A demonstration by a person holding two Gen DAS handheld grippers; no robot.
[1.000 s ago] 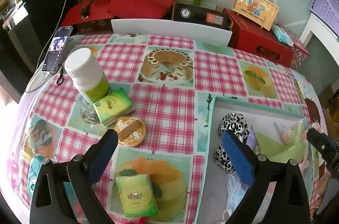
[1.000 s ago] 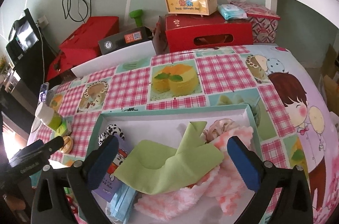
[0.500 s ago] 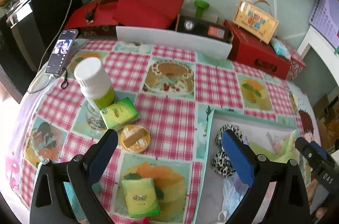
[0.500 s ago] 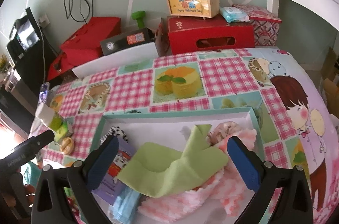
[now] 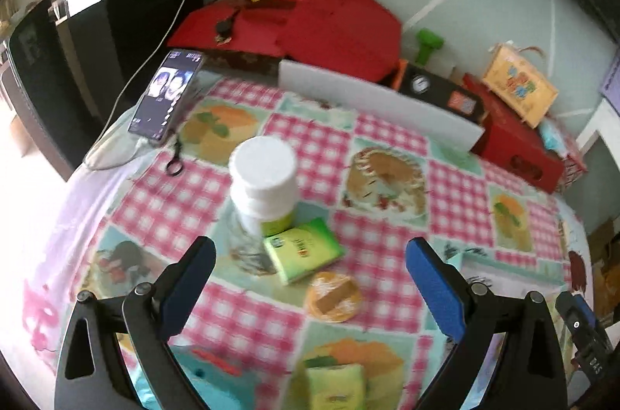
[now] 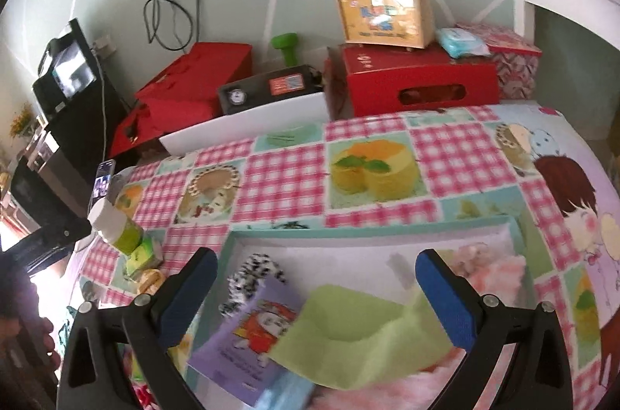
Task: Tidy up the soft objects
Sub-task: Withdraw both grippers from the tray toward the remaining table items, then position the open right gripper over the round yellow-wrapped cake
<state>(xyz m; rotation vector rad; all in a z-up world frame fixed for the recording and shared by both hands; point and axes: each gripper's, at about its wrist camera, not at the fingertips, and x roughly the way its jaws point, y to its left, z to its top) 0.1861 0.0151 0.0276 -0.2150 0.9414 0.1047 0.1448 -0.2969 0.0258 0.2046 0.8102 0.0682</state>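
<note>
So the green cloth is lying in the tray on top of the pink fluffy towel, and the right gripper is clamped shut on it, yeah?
Not quite. The right gripper is open, its jaws spread wide above the green cloth, gripping nothing; the right wrist view shows this. The cloth does lie in the tray over the pink fluffy towel.

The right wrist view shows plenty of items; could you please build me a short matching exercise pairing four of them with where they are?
Things:
1. green cloth
2. white-capped bottle
3. yellow gift box
4. phone

Places:
A. at the table's far left edge
B. inside the teal-rimmed tray
C. on top of the red carton
D. standing on the tablecloth left of the tray

Pairs: 1-B, 2-D, 3-C, 4-A
</note>
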